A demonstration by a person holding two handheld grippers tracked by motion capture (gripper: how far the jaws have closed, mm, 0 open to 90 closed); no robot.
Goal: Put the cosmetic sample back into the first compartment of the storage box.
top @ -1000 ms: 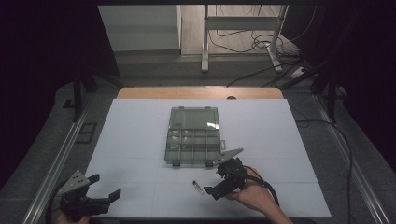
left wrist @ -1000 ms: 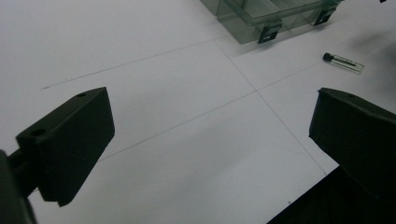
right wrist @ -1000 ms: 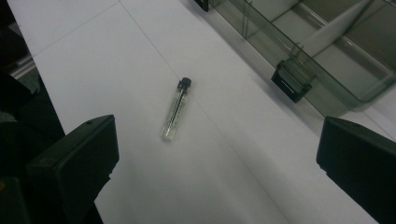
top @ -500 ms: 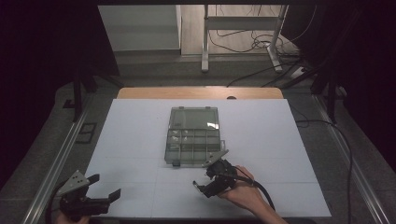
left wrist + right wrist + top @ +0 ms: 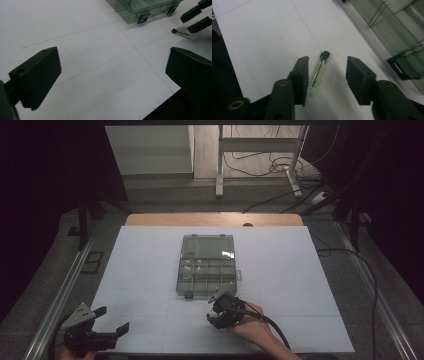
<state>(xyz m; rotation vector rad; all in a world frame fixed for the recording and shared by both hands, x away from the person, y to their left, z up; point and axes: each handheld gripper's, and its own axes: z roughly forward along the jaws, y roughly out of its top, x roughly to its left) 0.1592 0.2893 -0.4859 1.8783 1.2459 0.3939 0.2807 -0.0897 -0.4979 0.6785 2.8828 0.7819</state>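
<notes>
The right tongs (image 5: 327,75) point down at the white table (image 5: 300,270), just in front of the clear compartment box (image 5: 207,265). Between their jaws lies a small glass vial (image 5: 319,72) with a black cap, flat on the table. The jaws have just been closing and now stand fairly narrow around the vial. One pad sits right against the vial's side; the other is clearly apart from it, so the vial is not clamped. In the high view the right tongs (image 5: 221,312) sit just before the box's near edge, with the person's hand (image 5: 252,322) behind them.

The left tongs (image 5: 97,332) rest at the table's near left corner, well apart from the box, with their jaws wide and nothing between them. Their own view shows the vial (image 5: 182,33) near the box's latches.
</notes>
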